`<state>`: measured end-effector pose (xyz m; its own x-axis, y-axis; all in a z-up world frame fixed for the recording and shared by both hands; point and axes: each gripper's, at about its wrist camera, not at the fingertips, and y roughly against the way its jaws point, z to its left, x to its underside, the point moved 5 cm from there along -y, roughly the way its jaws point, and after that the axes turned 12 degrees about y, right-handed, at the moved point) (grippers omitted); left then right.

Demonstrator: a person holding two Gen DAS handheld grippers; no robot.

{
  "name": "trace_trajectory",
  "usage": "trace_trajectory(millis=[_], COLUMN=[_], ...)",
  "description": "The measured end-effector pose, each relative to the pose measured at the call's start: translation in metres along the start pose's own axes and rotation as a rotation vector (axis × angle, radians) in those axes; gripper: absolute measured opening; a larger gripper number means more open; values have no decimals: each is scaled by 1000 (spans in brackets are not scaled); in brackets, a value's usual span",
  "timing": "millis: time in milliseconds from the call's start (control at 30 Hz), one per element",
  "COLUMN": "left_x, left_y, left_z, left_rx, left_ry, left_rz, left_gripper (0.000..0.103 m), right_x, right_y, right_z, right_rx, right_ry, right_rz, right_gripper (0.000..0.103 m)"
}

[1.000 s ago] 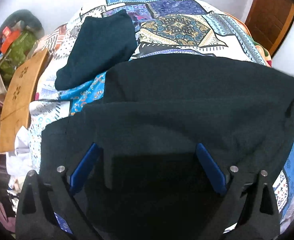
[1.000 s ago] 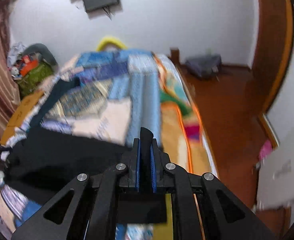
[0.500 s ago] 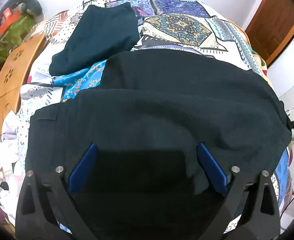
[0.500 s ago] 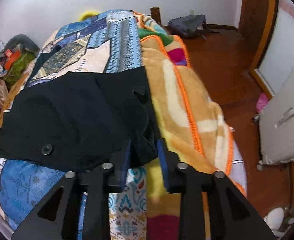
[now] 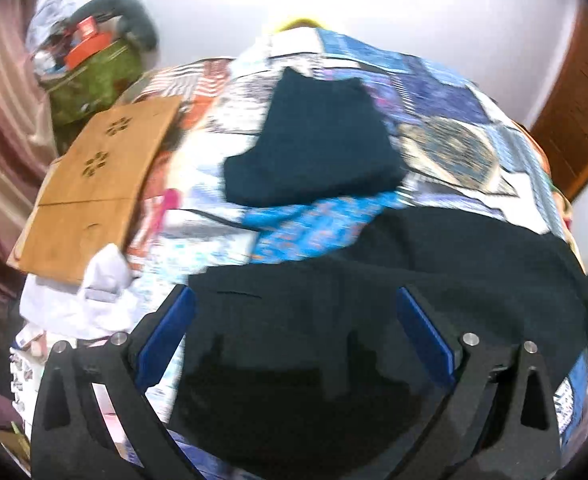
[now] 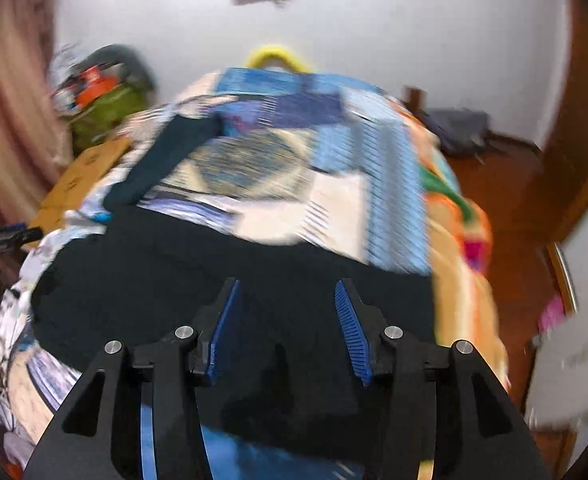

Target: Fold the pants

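The black pants (image 5: 433, 272) lie folded across the near end of the patchwork bed cover (image 5: 445, 104); in the right wrist view they (image 6: 198, 276) spread under the fingers. My left gripper (image 5: 294, 300) is open and empty, its blue pads wide apart above the pants' near left part. My right gripper (image 6: 288, 292) is open and empty above the pants' near right part. A second dark folded garment (image 5: 317, 148) lies farther up the bed, also in the right wrist view (image 6: 166, 156).
A wooden lap tray (image 5: 90, 188) lies at the bed's left edge. A green bag with clutter (image 5: 90, 72) stands by the curtain. White cloth (image 5: 94, 292) bunches at the near left. An orange blanket (image 6: 461, 248) hangs off the right side above wooden floor (image 6: 509, 200).
The right gripper opened and let go of the pants, then lifted back. The left gripper stayed open and shifted left and up, so more of the bed's left side shows.
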<state>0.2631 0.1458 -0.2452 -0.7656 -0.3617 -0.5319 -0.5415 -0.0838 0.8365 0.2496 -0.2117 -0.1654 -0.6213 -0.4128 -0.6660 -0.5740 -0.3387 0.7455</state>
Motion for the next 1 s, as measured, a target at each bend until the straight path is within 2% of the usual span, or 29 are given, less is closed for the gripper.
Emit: trace_trajectory(millis=[100,267,333,367,400,433,633,733,833,900,967,1000], left_x=[-10,-4,0,3,6,8,30,36,39,41,40,40], left_y=[-16,-52,-66,-76,-82,-87,-114,-116,-112,-105,-102,-100], left_z=[33,71,81,87,89,88,79,73,70,71,73,74], left_rx=[-23,-11,43,54,53,53,143,135,130,97,98,108], left_ry=[36,80,96,104,101,94,64,23,8,-11,-16,-5], left_rz=[26,111,152,183,204,220,342,328,307,263,248,239], left_gripper=[101,101,97,87,80,79,78,77,62,37,25,23], right_x=[-31,-68,-79,-83,-88,-91,-97,-93,-90,-89,-88,-88], right_y=[-27,-76,-98,-108,-116,-125,-183,-210,-228,-227,-225,-224], right_z=[30,78,99,108,116,125,170,184,191,190,187,184], right_rx=[-53,-145,-183,-200,-212,-225,-348,-378,-423,-436,-448,-456], right_ry=[68,174,226,252,270,287,347,360,346,339,330,320], right_rz=[-10,11,38,51,61,72,201,276,335,336,336,338], right_gripper=[45,45,45,45,45,45,45,45,44,36,24,22])
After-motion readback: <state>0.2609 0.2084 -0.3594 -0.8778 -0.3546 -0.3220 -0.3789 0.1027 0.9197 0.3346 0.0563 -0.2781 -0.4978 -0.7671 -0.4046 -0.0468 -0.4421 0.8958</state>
